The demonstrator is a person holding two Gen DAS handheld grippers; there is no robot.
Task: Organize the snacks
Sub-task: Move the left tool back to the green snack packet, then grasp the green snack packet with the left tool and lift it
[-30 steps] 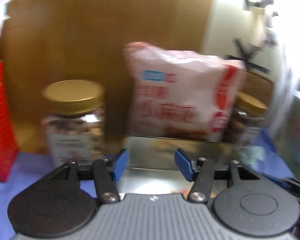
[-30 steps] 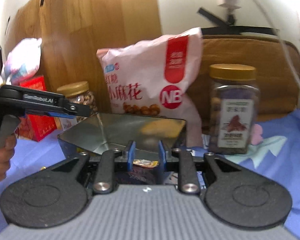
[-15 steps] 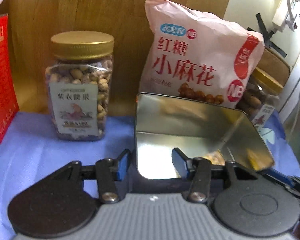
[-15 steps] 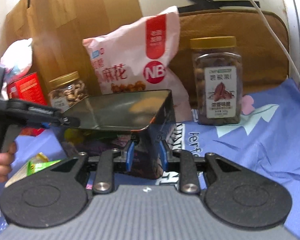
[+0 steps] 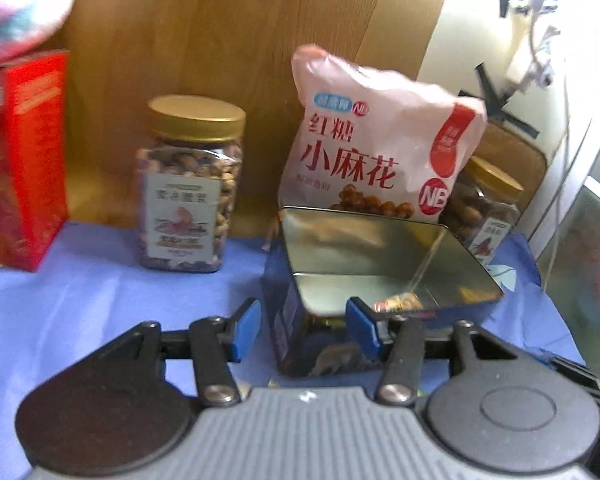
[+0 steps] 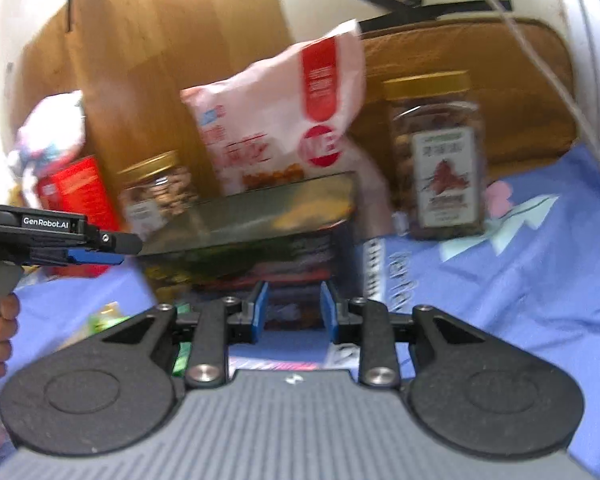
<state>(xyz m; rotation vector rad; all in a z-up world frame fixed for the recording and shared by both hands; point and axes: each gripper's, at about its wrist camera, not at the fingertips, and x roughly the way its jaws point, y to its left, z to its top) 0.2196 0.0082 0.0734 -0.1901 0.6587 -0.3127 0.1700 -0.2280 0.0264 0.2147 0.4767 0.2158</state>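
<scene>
On the pink snack bag (image 5: 376, 160) in front of you, you can read 红糖 小麻花 in red and "NB" in a red circle; it leans against the wooden board (image 5: 228, 40) behind the open metal tin (image 5: 384, 264) on the blue cloth (image 5: 80, 288). Left of the bag stands a gold-lidded nut jar (image 5: 190, 188), its label too blurred to read, and a second jar (image 6: 436, 156) stands to the right. A red box (image 5: 20, 160) sits far left. "GenRobot.AI" is printed on your left gripper (image 6: 100, 254). Its jaws are opening, straddling the tin's near corner, with the left pad clear of the wall. Your right gripper (image 6: 292, 312) is opening too, empty, just short of the tin
</scene>
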